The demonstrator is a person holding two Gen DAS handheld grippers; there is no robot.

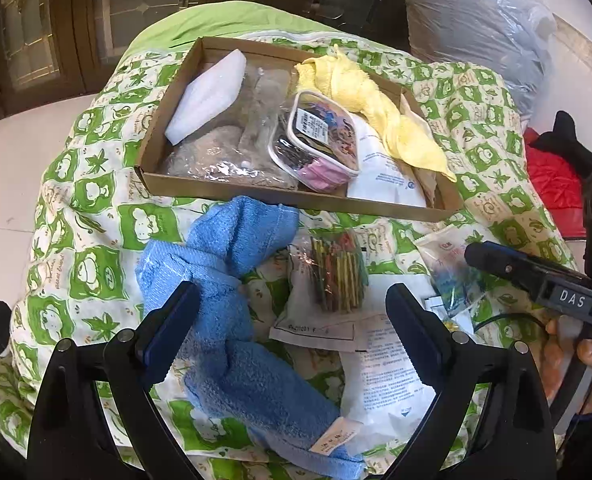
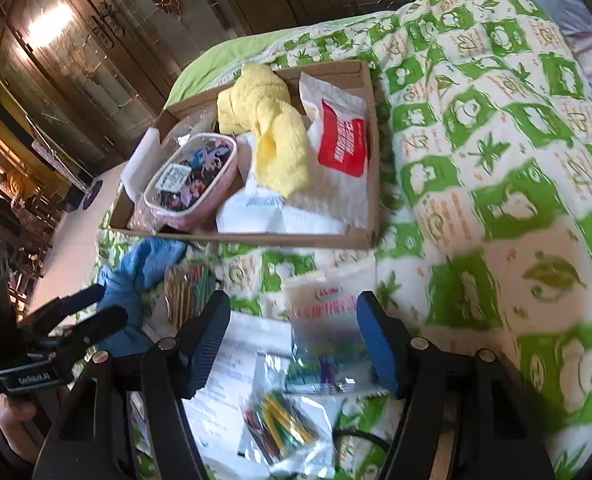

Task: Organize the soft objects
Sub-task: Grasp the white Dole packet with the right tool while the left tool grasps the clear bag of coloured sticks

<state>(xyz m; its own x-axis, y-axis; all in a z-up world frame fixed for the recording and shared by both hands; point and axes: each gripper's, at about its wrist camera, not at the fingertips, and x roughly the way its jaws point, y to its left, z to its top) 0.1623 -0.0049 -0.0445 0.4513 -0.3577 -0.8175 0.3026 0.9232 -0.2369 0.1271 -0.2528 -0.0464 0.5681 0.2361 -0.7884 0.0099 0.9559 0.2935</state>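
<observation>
From the left wrist, the left gripper [image 1: 291, 320] hangs with its jaws spread wide and nothing pinched between them; the left finger [image 1: 167, 324] sits right against the crumpled blue towel [image 1: 231, 304], though whether it actually presses on it I cannot tell. That towel is twisted and bunched, running from under the gripper up toward the cardboard tray [image 1: 296, 200] just ahead. Between the fingers lie a bag of coloured sticks [image 1: 336, 268] and a white printed pouch [image 1: 384, 376], flat on the green-and-white quilt [image 1: 75, 216]. Inside the tray ahead: a white foam piece [image 1: 207, 96], a clear pouch with a cartoon print [image 1: 316, 140] and a yellow towel [image 1: 376, 104] draped over the right rim. Off to the right, the right gripper [image 1: 496, 260] pokes in over a small candy bag [image 1: 448, 264]. Over to the right wrist, a little blurred: the right gripper [image 2: 296, 336] is partway open, gripping nothing, with the candy bag [image 2: 324, 340] lying between its fingers, untouched as far as I can see. Nearer the camera sits a packet of coloured sticks [image 2: 283, 424]. To the left, the left gripper [image 2: 91, 312] is against the blue towel [image 2: 135, 276], and the tray [image 2: 372, 152] with the yellow towel [image 2: 267, 128] and a red-and-white bag [image 2: 340, 140] lies ahead
</observation>
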